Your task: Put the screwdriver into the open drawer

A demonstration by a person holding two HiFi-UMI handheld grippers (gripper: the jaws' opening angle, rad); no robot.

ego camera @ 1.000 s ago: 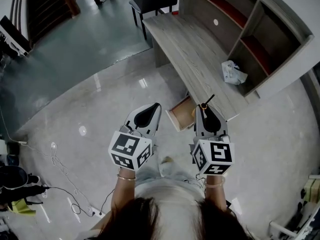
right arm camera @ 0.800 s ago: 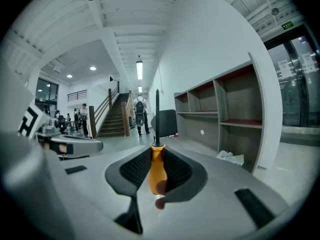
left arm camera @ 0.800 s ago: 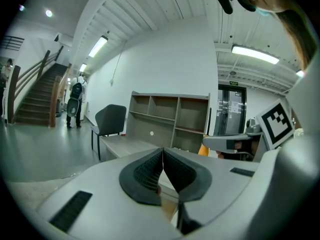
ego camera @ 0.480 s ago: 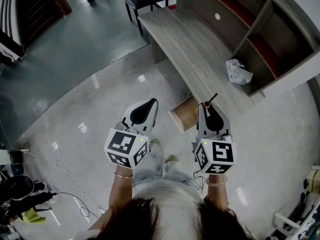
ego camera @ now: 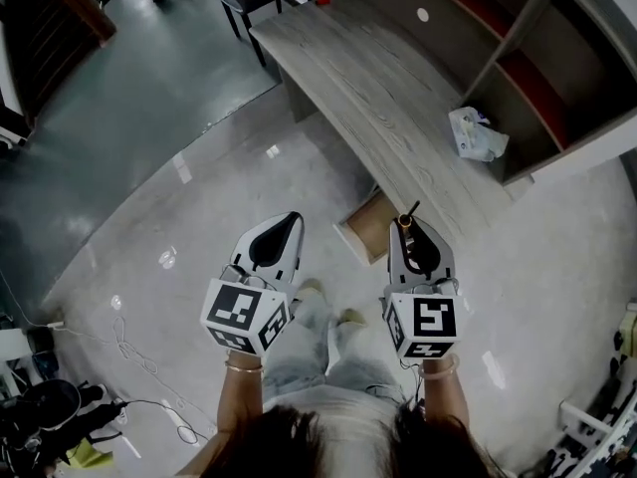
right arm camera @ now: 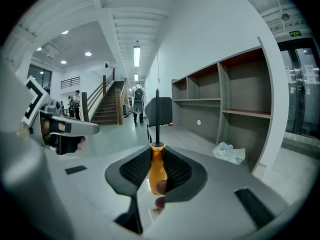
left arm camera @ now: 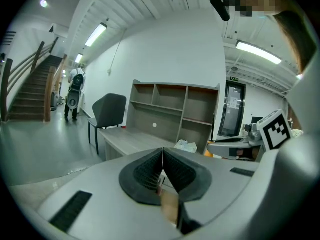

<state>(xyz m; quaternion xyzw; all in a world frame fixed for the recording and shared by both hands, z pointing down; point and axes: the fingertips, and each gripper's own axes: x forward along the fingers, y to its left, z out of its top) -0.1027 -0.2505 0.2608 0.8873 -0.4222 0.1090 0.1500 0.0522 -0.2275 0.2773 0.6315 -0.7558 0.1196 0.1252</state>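
The head view looks steeply down from above the person onto the left gripper point(ego camera: 292, 219) and right gripper point(ego camera: 406, 225). Each gripper view looks level along its jaws from close behind. All three share the long grey wood-grain desk point(ego camera: 388, 98).

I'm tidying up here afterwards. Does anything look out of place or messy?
A crumpled white bag lies alone on the desk, by the shelf unit. A drawer hangs open under the desk edge, and loose cables trail across the floor at the left. Nothing looks spilled or broken.
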